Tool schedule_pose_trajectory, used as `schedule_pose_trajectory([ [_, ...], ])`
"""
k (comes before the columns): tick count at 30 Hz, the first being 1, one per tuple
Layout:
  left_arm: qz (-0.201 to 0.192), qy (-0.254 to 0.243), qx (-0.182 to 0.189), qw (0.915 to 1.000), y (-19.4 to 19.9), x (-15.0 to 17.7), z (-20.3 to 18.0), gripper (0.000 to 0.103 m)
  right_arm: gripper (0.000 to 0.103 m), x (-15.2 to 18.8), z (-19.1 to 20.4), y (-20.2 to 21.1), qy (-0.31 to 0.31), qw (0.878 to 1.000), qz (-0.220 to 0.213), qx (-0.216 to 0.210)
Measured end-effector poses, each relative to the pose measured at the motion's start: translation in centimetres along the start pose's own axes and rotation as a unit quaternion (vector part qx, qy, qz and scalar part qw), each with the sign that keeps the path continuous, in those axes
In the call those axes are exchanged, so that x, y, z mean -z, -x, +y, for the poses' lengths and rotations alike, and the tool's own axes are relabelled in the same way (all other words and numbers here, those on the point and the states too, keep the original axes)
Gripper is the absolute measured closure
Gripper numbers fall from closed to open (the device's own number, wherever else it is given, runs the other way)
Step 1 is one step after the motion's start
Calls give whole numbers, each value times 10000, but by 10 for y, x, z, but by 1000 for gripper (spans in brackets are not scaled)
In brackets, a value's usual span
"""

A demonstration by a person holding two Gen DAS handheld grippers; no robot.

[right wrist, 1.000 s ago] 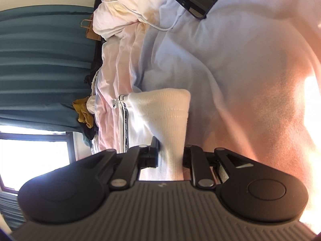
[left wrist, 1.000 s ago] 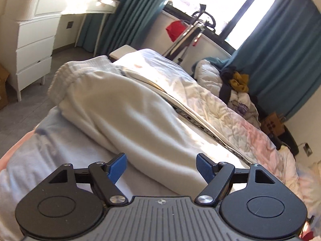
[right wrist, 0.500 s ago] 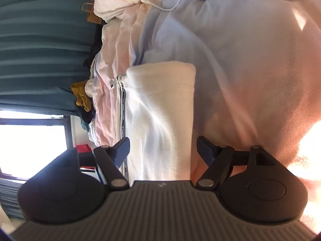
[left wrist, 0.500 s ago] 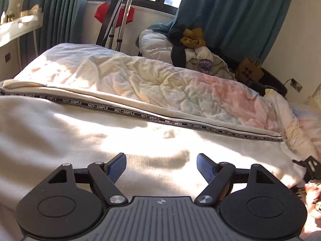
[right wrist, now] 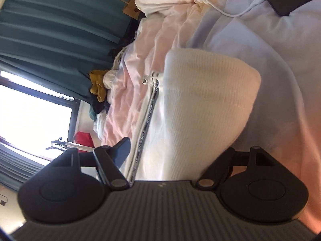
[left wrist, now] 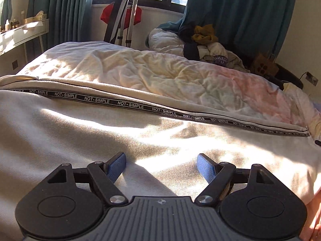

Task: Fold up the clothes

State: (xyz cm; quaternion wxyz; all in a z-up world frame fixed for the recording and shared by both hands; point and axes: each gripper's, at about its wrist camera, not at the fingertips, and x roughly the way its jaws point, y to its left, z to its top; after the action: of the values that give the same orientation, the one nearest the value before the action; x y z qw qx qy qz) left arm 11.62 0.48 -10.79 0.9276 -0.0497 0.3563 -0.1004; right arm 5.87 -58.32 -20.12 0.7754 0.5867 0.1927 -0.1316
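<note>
1 cream garment (left wrist: 84,132) lay spread across the bed (left wrist: 180,76), its long axis running from side to side in the left wrist view, low on the left and sloping down toward the right. 1 black tape stripe (left wrist: 130,104) printed again and again with "NOT-SIMPLE" followed that same axis along the garment's far edge, ending at the right near a hem. In the right wrist view the garment (right wrist: 180,132) stretched away from the camera, and its ribbed end (right wrist: 208,80) pointed toward the pale blue sheet (right wrist: 250,36) near the head of the bed; a drawstring tip (right wrist: 144,81) showed just beside that end. The left claw (left wrist: 161,165) hung low over the cream cloth with its 2 blue pads (left wrist: 117,165) spread wide and nothing between them. The right claw (right wrist: 176,152) also stood wide apart, the cloth lying in the gap without being pinched; only 1 of its pads (right wrist: 122,150) showed, the other being hidden behind the ribbed fabric. Beyond the garment was a rumpled pink and yellow quilt (left wrist: 200,80), 1 heap of clothes (left wrist: 202,42) by the teal curtains (left wrist: 240,10), and 1 brown paper bag (left wrist: 262,66).
</note>
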Motion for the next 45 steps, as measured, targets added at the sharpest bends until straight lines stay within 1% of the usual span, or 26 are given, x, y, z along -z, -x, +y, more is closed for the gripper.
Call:
schedule_pose_trajectory([
  [2, 22, -53, 4, 10000, -2, -1, -2, 23, 38, -1, -2, -2, 58, 10000, 12, 51],
  [4, 3, 25, 50, 10000, -2, -1, 1, 23, 53, 0, 6, 2, 265, 9996, -65, 49],
  [7, 5, 110, 111, 9999, -1, -2, 4, 23, 68, 2, 18, 8, 576, 9982, -181, 46],
  [10, -46, 182, 96, 9998, 3, -4, 9, 23, 75, 4, 29, 14, 886, 9956, -296, 42],
  [15, -107, 365, -12, 9993, 8, -11, 20, 23, 77, 6, 49, 25, 1401, 9889, -488, 36],
  [20, -93, 458, -90, 9989, 12, -16, 27, 23, 79, 22, 104, 43, 2266, 9705, -814, -104],
  [21, -87, 464, -85, 9988, 13, -17, 28, 23, 79, 28, 116, 48, 2464, 9650, -890, -141],
  [25, -152, 444, -44, 9989, 22, -18, 28, 23, 80, 62, 167, 63, 3374, 9335, -1178, -284],
  [28, -391, 416, 29, 9984, 28, -21, 30, 23, 80, 91, 197, 69, 3850, 9125, -1254, -586],
  [30, -545, 460, 71, 9974, 34, -23, 35, 23, 80, 120, 218, 71, 4296, 8915, -1278, -658],
  [33, -715, 663, 140, 9951, 45, -27, 47, 23, 80, 169, 248, 70, 4962, 8555, -1282, -734],
  [34, -772, 730, 163, 9942, 49, -28, 51, 23, 80, 187, 253, 69, 5125, 8459, -1247, -788],
  [36, -885, 865, 209, 9921, 56, -30, 59, 23, 80, 222, 256, 61, 5360, 8325, -1077, -898],
  [38, -1068, 1086, 319, 9878, 65, -30, 69, 23, 80, 261, 251, 48, 5608, 8193, -762, -917],
  [39, -1155, 1256, 386, 9846, 70, -30, 76, 23, 80, 281, 245, 40, 5761, 8104, -586, -892],
  [41, -1241, 1504, 514, 9795, 75, -31, 84, 23, 79, 318, 230, 21, 6154, 7840, -249, -776],
  [43, -1343, 1565, 667, 9762, 77, -30, 88, 23, 79, 350, 211, -1, 6530, 7548, 237, -573],
  [44, -1320, 1538, 677, 9769, 76, -30, 88, 23, 78, 364, 202, -10, 6719, 7381, 424, -446],
  [45, -1296, 1510, 685, 9776, 74, -30, 87, 23, 77, 375, 193, -13, 6932, 7186, 424, -374],
])
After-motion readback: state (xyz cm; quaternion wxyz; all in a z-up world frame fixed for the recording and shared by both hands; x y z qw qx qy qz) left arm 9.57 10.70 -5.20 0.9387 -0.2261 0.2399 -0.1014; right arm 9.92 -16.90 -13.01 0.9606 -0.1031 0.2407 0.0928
